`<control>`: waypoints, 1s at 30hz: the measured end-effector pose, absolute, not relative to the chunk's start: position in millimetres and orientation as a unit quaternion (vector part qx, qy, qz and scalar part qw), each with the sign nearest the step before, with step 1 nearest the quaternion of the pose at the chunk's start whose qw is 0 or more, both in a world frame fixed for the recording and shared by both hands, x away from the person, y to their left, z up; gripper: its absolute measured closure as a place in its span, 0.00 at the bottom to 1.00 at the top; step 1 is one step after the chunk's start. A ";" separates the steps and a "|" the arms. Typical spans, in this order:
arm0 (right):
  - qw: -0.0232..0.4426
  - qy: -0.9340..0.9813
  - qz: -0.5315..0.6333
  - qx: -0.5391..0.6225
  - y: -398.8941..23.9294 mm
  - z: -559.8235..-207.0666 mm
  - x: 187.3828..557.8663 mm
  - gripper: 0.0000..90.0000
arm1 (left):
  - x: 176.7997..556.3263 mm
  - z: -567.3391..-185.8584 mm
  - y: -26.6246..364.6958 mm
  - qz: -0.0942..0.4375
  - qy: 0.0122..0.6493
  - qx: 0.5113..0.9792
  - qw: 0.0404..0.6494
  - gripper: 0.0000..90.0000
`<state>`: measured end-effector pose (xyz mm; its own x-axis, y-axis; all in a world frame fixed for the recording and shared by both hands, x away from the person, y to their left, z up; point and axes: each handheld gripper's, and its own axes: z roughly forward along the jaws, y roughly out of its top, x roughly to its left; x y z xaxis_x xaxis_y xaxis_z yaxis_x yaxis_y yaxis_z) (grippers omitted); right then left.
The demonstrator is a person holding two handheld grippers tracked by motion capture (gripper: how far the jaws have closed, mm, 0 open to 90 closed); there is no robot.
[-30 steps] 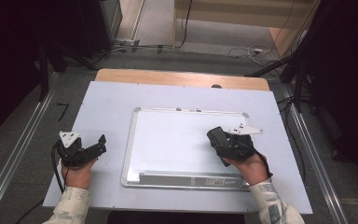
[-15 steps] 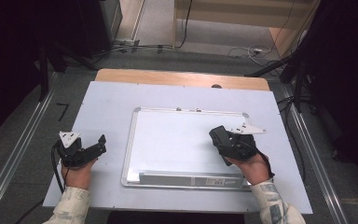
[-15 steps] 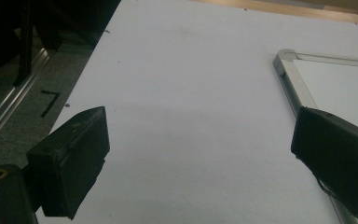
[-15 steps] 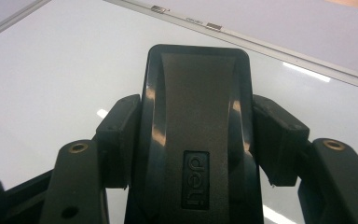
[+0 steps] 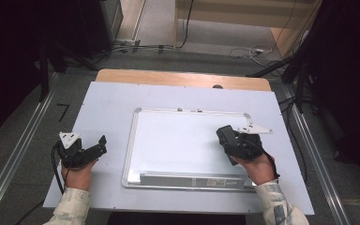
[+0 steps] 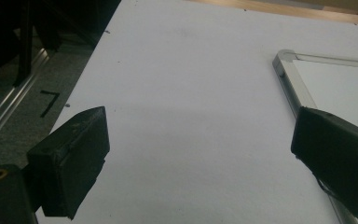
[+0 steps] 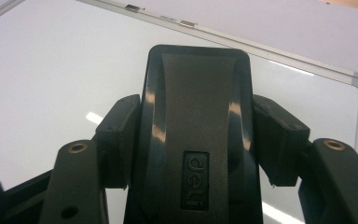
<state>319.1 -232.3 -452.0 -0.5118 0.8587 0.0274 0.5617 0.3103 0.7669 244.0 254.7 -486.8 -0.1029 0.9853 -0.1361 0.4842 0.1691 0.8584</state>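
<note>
A whiteboard (image 5: 178, 140) with a silver frame lies flat in the middle of the white table. My right gripper (image 5: 226, 137) rests over its right part, shut on a black board eraser (image 5: 224, 133). In the right gripper view both fingers (image 7: 119, 140) press the sides of the eraser (image 7: 196, 107), which carries a "deli" mark and sits above the blank board (image 7: 51, 70). Left of the board, my left gripper (image 5: 101, 146) lies low over the table. Its jaws stand open with nothing between them, and the board's corner (image 6: 286, 60) shows beside the left gripper (image 6: 200, 144).
The whiteboard's pen tray (image 5: 187, 179) runs along its near edge. A wooden strip (image 5: 183, 78) borders the far side of the table (image 5: 103, 108). Metal rails (image 5: 18, 154) flank the table on the floor, and cables (image 5: 251, 50) lie beyond it.
My right gripper has shifted slightly to the right over the board with the eraser in it. The left gripper has stayed where it was.
</note>
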 end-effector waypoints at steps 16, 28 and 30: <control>0.227 0.767 0.346 0.491 -249.7 -459.4 341.2 0.41 | 244.4 -487.2 254.1 0.331 0.663 0.555 0.377 0.05; 0.248 0.756 0.315 0.518 -254.7 -466.7 360.9 0.40 | 244.7 -487.4 253.6 0.331 0.664 0.555 0.377 0.05; 0.251 0.754 0.313 0.520 -254.6 -467.3 363.9 0.40 | 244.7 -487.4 253.7 0.331 0.664 0.555 0.377 0.05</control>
<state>363.9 -254.6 -467.3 -0.3329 0.9414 -0.0541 0.6269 0.2638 0.7331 244.7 253.7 -487.4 -0.1009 0.9859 -0.1334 0.4871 0.1659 0.8574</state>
